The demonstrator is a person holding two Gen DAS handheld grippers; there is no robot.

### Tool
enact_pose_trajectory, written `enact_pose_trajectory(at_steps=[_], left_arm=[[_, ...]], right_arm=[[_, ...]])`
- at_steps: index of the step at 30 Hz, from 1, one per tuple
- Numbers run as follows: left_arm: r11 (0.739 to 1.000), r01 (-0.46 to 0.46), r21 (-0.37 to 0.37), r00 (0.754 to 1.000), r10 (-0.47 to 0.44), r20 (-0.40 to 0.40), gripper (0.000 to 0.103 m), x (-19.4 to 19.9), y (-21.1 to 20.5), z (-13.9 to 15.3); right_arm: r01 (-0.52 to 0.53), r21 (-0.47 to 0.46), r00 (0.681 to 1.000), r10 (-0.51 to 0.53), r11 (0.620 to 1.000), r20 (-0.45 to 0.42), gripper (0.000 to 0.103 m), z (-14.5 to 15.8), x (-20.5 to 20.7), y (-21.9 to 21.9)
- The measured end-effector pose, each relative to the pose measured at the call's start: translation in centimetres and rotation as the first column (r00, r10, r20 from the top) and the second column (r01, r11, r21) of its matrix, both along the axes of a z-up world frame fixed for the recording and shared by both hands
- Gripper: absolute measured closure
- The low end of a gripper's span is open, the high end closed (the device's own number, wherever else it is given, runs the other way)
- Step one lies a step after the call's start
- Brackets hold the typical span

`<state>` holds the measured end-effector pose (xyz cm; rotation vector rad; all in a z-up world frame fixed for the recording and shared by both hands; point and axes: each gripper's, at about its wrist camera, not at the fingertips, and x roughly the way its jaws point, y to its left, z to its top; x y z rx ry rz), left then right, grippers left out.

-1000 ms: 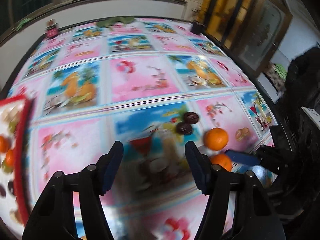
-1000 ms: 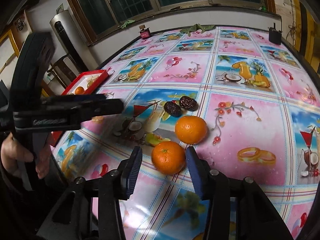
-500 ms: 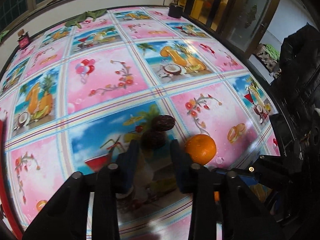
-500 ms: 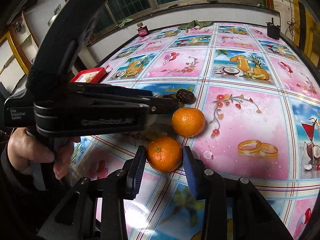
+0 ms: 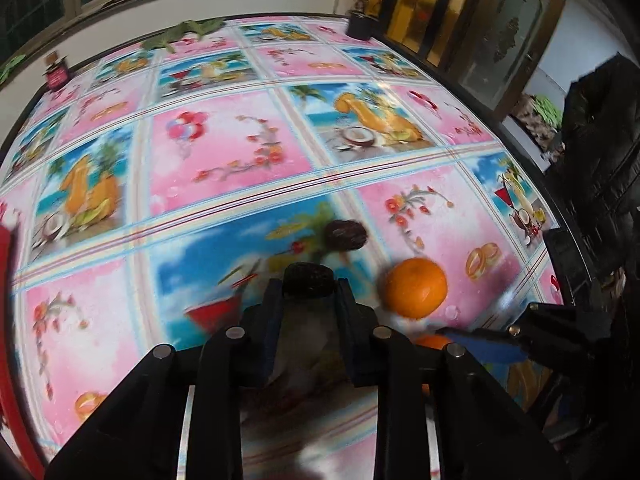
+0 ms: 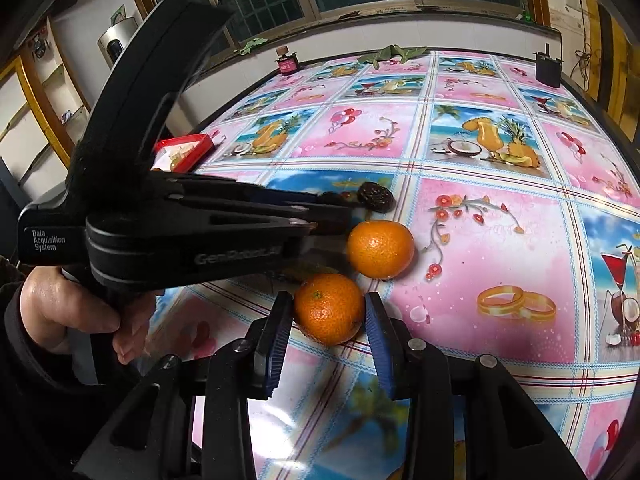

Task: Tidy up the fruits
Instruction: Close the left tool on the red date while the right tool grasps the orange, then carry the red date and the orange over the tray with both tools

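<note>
The surface (image 6: 500,240), under a glossy printed fruit-and-drink cloth, carries everything; the red tray (image 6: 185,148) sits well apart at its left side, probably where the fruit is meant to go. Four pieces lie clustered near the front edge, so both tools work side by side. The far orange (image 6: 380,249) rests untouched, just beyond the near orange (image 6: 329,307), which sits between the fingers of the right tool (image 6: 329,322); these bracket it closely, but I cannot tell whether they press yet. The left tool (image 5: 308,304) has its fingertips clamped on the near dark date (image 5: 308,280), apparently ready to lift. The second date (image 5: 345,235) lies just beyond, free.
</note>
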<state>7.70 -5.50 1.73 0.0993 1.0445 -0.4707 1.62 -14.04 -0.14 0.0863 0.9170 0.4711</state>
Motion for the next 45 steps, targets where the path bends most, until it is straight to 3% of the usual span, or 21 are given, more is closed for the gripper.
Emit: enact_pose_trajectory(at_steps=[12,27,36,45], left_arm=[[0.988,-0.157,0.013,0.988,0.157,-0.014,0.080,-2.0,7.2,-0.7],[0.989,-0.149,0.027,0.989,0.149,-0.013,0.079,-1.1,6.9,-0.8],[0.986,-0.165,0.021,0.986,0.164,0.032,0.079,-1.7,7.0,0.0],[0.976,-0.208,0.066,0.975,0.202,0.092,0.079,-2.8,9.1,1.4]], right_arm=[[-0.090,-0.002,0.996,0.090,0.996,0.010,0.066,0.5,-0.5,3.4],[-0.125,-0.020,0.992,0.125,0.992,-0.006,0.066,-0.1,-0.9,5.3],[-0.132,-0.026,0.991,0.133,0.991,0.017,0.066,0.5,-1.2,5.6],[-0.165,-0.031,0.985,0.166,0.986,0.044,0.066,1.8,-0.8,7.4]])
